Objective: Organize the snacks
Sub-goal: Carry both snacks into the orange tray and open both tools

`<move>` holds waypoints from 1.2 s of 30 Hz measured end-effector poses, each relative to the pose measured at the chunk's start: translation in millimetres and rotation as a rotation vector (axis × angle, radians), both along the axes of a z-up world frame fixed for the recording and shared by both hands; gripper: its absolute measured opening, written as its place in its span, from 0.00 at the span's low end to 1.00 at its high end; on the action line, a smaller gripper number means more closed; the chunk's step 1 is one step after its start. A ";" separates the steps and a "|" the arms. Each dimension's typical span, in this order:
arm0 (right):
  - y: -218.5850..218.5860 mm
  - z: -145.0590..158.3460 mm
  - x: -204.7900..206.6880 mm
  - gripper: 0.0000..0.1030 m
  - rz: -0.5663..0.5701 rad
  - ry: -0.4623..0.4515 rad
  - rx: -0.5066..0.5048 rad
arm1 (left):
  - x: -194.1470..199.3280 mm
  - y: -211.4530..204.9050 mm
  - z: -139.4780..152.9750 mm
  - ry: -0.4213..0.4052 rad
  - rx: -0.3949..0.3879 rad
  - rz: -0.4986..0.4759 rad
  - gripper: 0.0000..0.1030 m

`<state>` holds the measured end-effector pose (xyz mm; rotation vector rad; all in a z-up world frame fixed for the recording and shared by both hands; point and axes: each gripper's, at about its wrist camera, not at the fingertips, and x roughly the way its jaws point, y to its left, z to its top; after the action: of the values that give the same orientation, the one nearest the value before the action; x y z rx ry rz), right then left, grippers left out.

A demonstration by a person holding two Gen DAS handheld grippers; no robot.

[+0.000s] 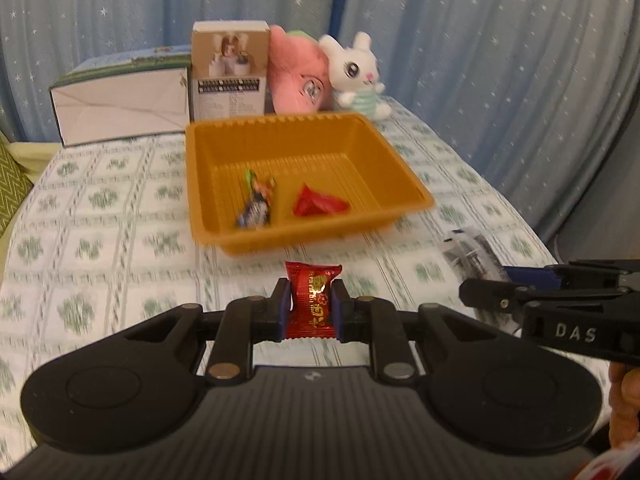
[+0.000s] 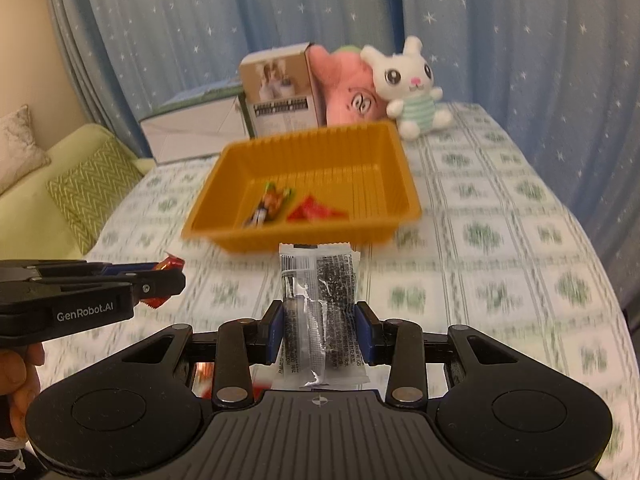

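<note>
In the left wrist view, a red snack packet (image 1: 313,300) is pinched between the closed fingers of the left gripper (image 1: 313,306), held above the desk (image 1: 100,208) just short of the orange tray (image 1: 404,184); it should be carried over the near rim before being let go

In the right wrist view, a clear sachet (image 2: 320,316) is clamped likewise by the right gripper (image 2: 320,334), and should be released only once above the tray floor, clear of the two sweets already inside

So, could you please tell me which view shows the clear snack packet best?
The right wrist view: the clear packet stands centred, gripped by the right tongs, print visible. The left wrist view shows only a blurred part at its right edge.
</note>
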<state>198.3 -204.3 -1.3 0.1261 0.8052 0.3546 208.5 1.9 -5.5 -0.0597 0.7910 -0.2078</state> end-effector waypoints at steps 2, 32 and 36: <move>2.1 5.7 22.0 0.36 0.004 -0.014 -0.004 | 19.7 4.8 4.4 -0.007 -0.004 0.010 0.18; 22.0 -19.7 169.0 0.36 -0.003 0.027 -0.008 | 149.1 9.0 -33.0 0.007 -0.008 0.001 0.26; 16.9 -23.2 173.9 0.36 -0.018 0.035 -0.004 | 142.7 22.0 -31.2 0.012 -0.035 0.033 0.27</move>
<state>372.2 -187.4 -24.5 0.1358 0.8393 0.3342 351.3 23.9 -36.8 -0.1070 0.7980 -0.1903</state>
